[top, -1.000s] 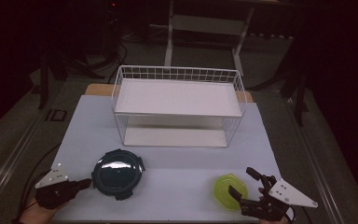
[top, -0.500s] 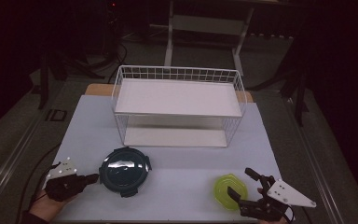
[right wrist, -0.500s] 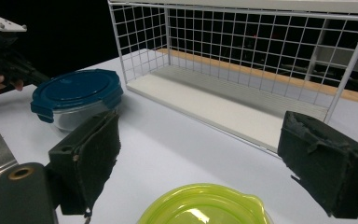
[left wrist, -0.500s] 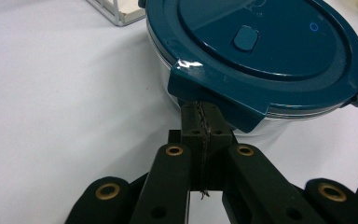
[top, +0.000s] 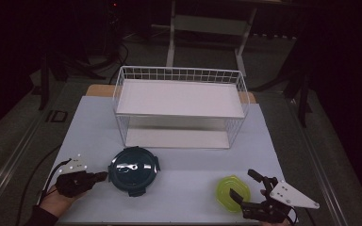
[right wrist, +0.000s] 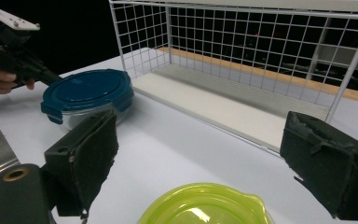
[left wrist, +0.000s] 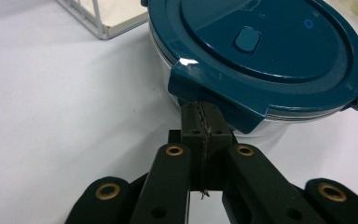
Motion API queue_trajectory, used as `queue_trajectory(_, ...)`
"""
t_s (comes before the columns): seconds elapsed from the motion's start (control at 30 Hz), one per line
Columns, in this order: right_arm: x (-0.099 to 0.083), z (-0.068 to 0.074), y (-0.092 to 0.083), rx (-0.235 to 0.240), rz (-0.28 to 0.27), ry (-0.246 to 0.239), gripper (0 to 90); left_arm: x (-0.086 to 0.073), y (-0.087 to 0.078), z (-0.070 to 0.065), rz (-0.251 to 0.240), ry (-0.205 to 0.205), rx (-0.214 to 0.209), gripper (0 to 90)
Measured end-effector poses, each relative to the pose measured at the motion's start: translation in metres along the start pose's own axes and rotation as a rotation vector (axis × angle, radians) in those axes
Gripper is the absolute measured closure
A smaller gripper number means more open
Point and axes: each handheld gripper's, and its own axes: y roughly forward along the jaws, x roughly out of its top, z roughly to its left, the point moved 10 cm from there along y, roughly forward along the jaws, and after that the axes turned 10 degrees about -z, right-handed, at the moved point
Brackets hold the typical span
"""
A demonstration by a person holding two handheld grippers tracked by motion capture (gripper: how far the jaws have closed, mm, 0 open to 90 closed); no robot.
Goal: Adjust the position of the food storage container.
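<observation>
Room dim; backdrop beyond the table (top: 179,179) nearly black. Overhead light falls on the tabletop alone. Small glare spots on the teal lid (left wrist: 270,42) ahead of the left gripper (left wrist: 200,116). Shadows soft. Jaw bases nearest each gripper lens slightly soft-focused.

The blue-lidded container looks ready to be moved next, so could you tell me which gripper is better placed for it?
Left. The left gripper, jaws shut, touches the blue-lidded container; the open right gripper flanks the green lid.
</observation>
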Motion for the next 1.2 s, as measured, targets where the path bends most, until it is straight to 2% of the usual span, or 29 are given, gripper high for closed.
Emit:
queue_trajectory(0.43,-0.001,0.002,0.001,0.014,0.005,-0.007,10.7,0.012,0.023,-0.006,-0.004,0.013,-0.022,88.8)
queue_trajectory(0.53,-0.001,0.002,0.001,0.016,0.004,-0.006,10.7,0.017,0.031,-0.012,-0.008,0.018,-0.042,88.8)
queue_trajectory(0.67,0.000,0.004,0.001,0.019,0.000,-0.017,10.3,0.021,0.039,-0.014,-0.005,0.030,-0.044,88.8)
queue_trajectory(0.87,0.000,0.004,0.002,0.018,0.002,-0.028,10.3,0.025,0.046,-0.013,-0.010,0.027,-0.034,88.8)
queue_trajectory(1.1,0.001,0.003,0.001,0.009,-0.006,-0.025,10.2,0.029,0.045,-0.016,0.005,0.053,-0.037,88.8)
queue_trajectory(1.2,0.001,0.003,0.001,0.006,-0.008,-0.028,10.3,0.029,0.045,-0.015,0.010,0.043,-0.038,88.7)
